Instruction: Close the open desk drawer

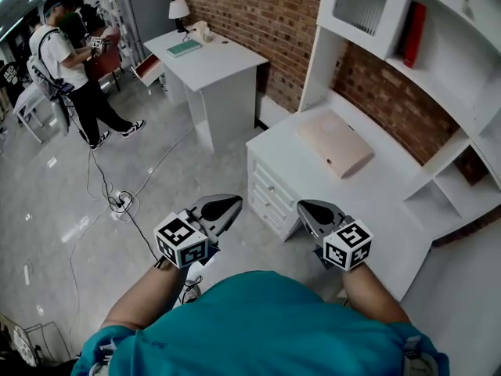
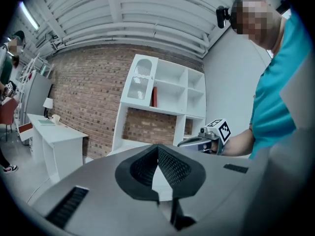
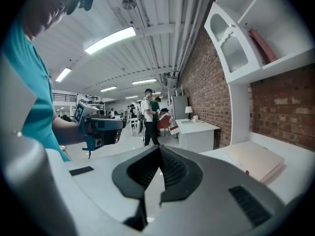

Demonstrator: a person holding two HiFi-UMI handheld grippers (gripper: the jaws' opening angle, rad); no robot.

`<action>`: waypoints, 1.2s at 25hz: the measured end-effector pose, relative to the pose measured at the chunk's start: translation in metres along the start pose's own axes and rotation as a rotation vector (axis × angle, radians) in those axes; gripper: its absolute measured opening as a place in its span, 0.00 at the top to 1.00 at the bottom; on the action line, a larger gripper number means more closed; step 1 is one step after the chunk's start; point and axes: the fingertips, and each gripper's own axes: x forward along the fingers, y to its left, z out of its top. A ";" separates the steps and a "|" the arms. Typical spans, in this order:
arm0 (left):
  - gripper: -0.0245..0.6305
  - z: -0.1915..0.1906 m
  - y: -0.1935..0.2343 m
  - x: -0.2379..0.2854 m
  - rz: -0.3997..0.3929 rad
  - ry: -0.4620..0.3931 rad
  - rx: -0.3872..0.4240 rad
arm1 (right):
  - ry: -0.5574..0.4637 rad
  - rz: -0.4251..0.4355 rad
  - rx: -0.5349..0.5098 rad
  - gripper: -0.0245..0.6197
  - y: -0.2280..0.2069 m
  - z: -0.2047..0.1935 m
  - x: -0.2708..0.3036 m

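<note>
1. Where the person's teal shirt fills the lower edge of the head view, the left grey two-jaw gripper (image 1: 227, 206) and the right grey two-jaw gripper (image 1: 309, 210) hang side by side, each with its jaws pressed together on nothing.
2. Just beyond them stands a white wooden desk (image 1: 376, 186) bearing a flat beige pad (image 1: 335, 143).
3. Well beyond, a pulled-out white drawer with a red inside (image 1: 149, 69) juts from a second white desk (image 1: 211, 57).

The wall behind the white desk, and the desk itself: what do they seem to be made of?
The wall looks like bare red-brown brick: staggered courses with pale mortar lines, matte. The desk looks like white-painted or laminated board, smooth and even with a slight sheen; whether wood or composite lies under the coating cannot be told.
</note>
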 end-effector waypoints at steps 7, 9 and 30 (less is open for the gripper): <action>0.94 0.044 -0.009 -0.001 -0.009 -0.052 0.034 | -0.054 -0.003 -0.047 0.93 0.001 0.043 -0.017; 0.94 0.056 -0.010 -0.004 -0.009 -0.065 0.051 | -0.070 -0.001 -0.060 0.93 0.003 0.054 -0.018; 0.94 0.072 -0.022 -0.015 -0.015 -0.108 0.053 | -0.113 -0.013 -0.059 0.93 0.005 0.073 -0.035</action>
